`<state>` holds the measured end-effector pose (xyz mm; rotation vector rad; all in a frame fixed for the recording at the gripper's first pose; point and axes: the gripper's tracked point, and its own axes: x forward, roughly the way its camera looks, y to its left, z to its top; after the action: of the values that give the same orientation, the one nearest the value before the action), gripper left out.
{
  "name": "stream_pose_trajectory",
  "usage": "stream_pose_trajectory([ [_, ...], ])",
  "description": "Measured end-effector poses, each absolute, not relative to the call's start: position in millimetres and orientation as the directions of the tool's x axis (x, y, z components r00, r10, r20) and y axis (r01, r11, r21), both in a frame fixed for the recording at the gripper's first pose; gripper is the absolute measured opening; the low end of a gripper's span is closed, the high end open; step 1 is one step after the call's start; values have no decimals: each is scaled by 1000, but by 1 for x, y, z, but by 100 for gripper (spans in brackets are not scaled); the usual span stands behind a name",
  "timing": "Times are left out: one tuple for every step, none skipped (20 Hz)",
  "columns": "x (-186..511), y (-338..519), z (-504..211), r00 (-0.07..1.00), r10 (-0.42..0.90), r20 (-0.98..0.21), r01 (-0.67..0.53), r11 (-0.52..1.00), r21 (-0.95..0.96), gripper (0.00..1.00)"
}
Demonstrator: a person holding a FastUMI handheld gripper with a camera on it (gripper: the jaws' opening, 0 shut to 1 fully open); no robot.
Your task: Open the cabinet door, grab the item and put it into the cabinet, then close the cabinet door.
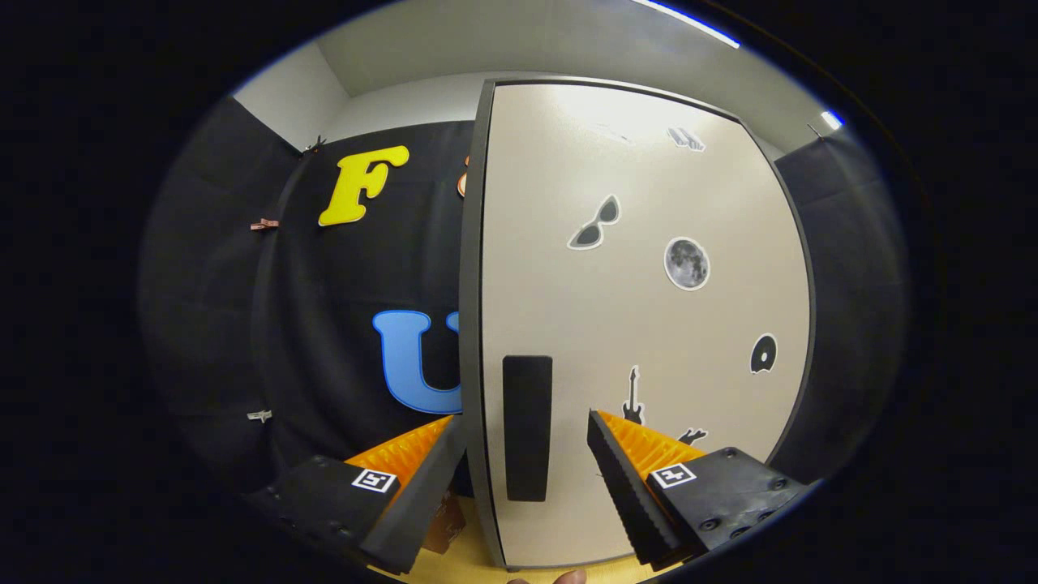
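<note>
Claw [525, 422] housings carry square markers, apparently screwed.

Gripper [527, 422] pointing forward, fingers spread wide apart, nothing pressed between them, a fingertip [568, 577] of the person's hand below

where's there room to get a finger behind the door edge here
Free patch: the gap left of the cabinet door edge, bordered by the black cloth wall. The open gripper straddles that edge and the black handle. Tighter low down, where a brown object sits on the wooden surface.
</note>
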<state>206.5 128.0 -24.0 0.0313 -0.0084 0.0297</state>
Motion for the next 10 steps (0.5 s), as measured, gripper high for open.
stream_pose_trajectory([
  [212, 129, -25, 1000, 22, 9, -22, 999, 28, 97],
  [218, 130, -27, 1000, 17, 6, -17, 999, 27, 97],
  [223, 129, -28, 1000, 4, 1, -4, 1000, 27, 96],
  [228, 127, -31, 1000, -11, -6, 11, 1000, 24, 92],
  [234, 125, -35, 999, -28, -20, 28, 999, 22, 80],
  [231, 126, -34, 1000, -27, -6, 27, 999, 23, 74],
  [233, 129, -32, 1000, -30, 2, 30, 999, 13, 70],
  [235, 131, -35, 1000, -24, 3, 24, 1000, -8, 67],
  [227, 126, -34, 999, -49, 1, 49, 999, -20, 53],
  [230, 124, -35, 999, -52, -13, 52, 999, -6, 39],
])
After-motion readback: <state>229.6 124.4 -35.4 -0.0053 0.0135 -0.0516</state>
